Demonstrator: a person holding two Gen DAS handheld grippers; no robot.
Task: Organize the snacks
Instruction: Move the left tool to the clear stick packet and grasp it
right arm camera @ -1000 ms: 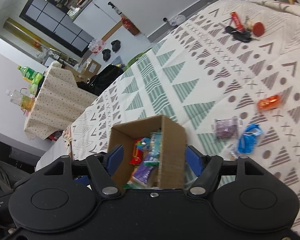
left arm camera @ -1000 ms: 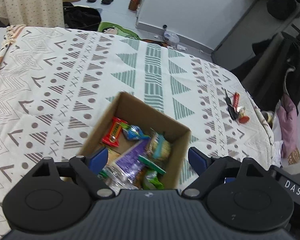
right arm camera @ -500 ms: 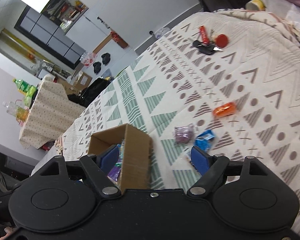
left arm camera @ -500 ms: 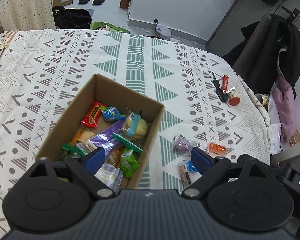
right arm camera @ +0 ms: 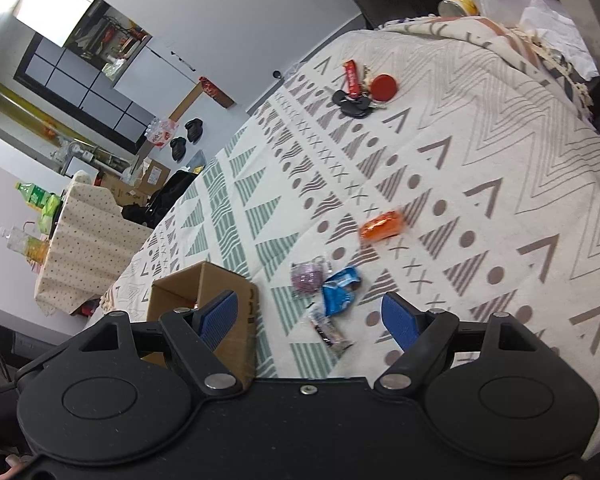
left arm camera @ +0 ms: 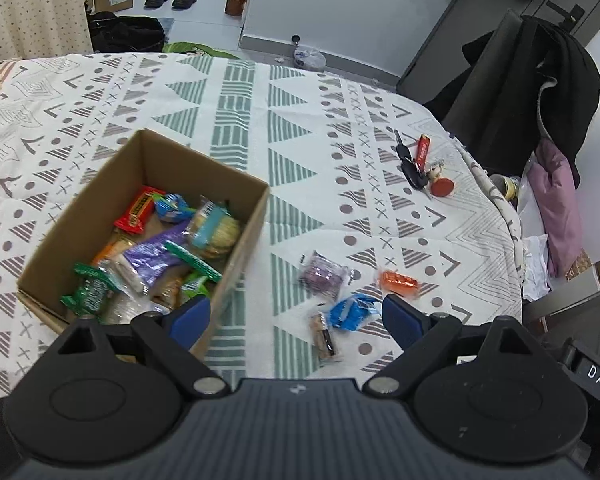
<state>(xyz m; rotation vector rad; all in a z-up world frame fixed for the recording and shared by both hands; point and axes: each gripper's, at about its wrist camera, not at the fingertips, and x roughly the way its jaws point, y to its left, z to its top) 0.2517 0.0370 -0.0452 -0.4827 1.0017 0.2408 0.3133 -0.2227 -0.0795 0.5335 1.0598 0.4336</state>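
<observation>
A cardboard box [left arm camera: 80,216] [right arm camera: 236,284] holding several wrapped snacks stands on the patterned tablecloth [left arm camera: 300,128]. To its right lie loose snacks: a purple packet [left arm camera: 323,276] [right arm camera: 307,277], an orange one [left arm camera: 398,281] [right arm camera: 381,225], a blue one [left arm camera: 350,311] [right arm camera: 340,290] and a clear-wrapped brown bar [left arm camera: 325,338] [right arm camera: 330,330]. My left gripper [left arm camera: 296,316] hovers open above the box's near right corner and the loose snacks. My right gripper [right arm camera: 314,316] is open too, just short of the blue packet and the bar, holding nothing.
A bunch of keys with red tags [left arm camera: 420,164] [right arm camera: 362,92] lies at the far right of the table. A chair draped with a black coat [left arm camera: 532,92] stands past the right edge. Another covered table [right arm camera: 84,236], bags and shoes occupy the floor beyond.
Both grippers have drawn back and swung right from above the box. The loose snacks on the cloth now sit in front of them; both stayed open.
</observation>
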